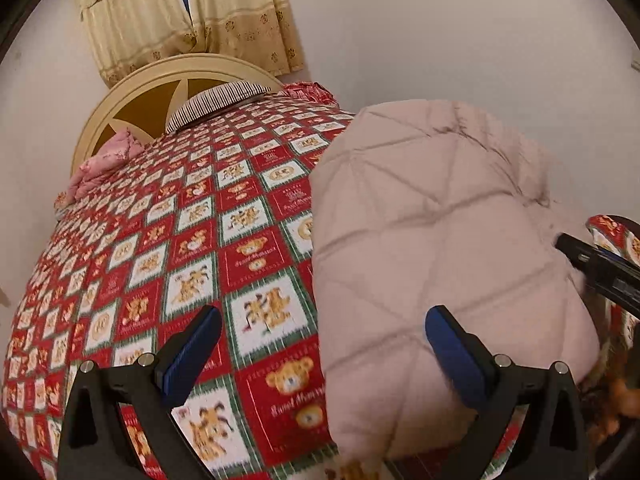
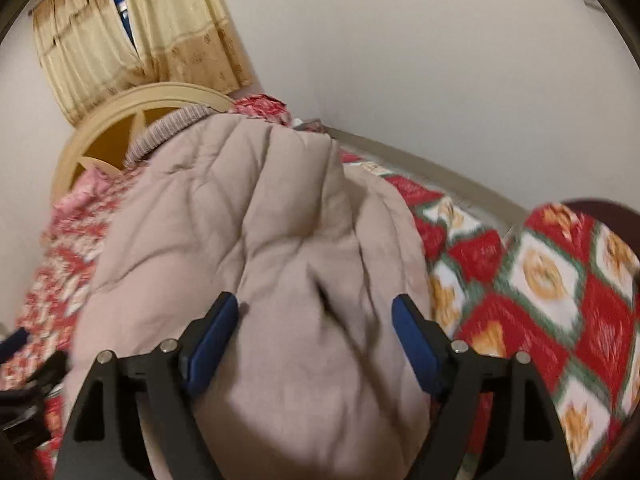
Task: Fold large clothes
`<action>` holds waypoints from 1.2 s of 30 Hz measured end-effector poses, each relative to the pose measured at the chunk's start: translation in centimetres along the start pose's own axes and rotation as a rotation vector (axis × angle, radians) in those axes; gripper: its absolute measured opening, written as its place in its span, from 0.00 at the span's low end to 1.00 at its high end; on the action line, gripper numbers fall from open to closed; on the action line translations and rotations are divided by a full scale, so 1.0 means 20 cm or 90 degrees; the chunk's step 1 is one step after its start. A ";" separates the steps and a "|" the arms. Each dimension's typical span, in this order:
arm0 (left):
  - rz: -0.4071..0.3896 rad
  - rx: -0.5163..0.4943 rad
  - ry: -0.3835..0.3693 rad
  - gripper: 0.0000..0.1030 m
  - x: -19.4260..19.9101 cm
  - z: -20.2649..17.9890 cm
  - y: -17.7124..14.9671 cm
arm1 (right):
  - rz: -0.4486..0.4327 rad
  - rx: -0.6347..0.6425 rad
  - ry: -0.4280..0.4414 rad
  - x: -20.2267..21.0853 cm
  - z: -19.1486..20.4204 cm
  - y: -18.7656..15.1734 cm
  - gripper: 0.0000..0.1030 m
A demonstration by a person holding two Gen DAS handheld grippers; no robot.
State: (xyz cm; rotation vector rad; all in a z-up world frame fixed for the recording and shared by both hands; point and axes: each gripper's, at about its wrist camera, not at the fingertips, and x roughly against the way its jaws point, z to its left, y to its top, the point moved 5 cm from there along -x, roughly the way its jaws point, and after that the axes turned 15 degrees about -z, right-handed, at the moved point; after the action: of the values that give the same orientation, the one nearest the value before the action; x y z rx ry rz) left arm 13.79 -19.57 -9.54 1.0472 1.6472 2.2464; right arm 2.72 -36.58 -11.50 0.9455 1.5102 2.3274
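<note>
**Left wrist view: puffy coat on the teddy bear bed**

Left wrist view shows your left gripper with its blue fingers spread wide and holding nothing. One finger sits over the red teddy bear bedspread, the other over the pale pink puffy coat. The coat lies bunched up on the bed, on your right side. Your right gripper pokes in at the coat's far edge.

From the right wrist, your right gripper is open too, with coat between its fingers. A striped pillow leans on the round headboard.
</note>
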 end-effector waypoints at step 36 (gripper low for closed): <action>-0.177 0.070 0.000 0.99 0.86 0.06 0.22 | -0.272 0.159 0.047 1.14 0.36 0.23 1.00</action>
State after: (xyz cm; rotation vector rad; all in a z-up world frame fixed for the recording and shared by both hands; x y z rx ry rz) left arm 2.96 -11.46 2.09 0.7813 1.8087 1.9985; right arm -9.77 -22.11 3.51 0.5194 1.8511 1.9219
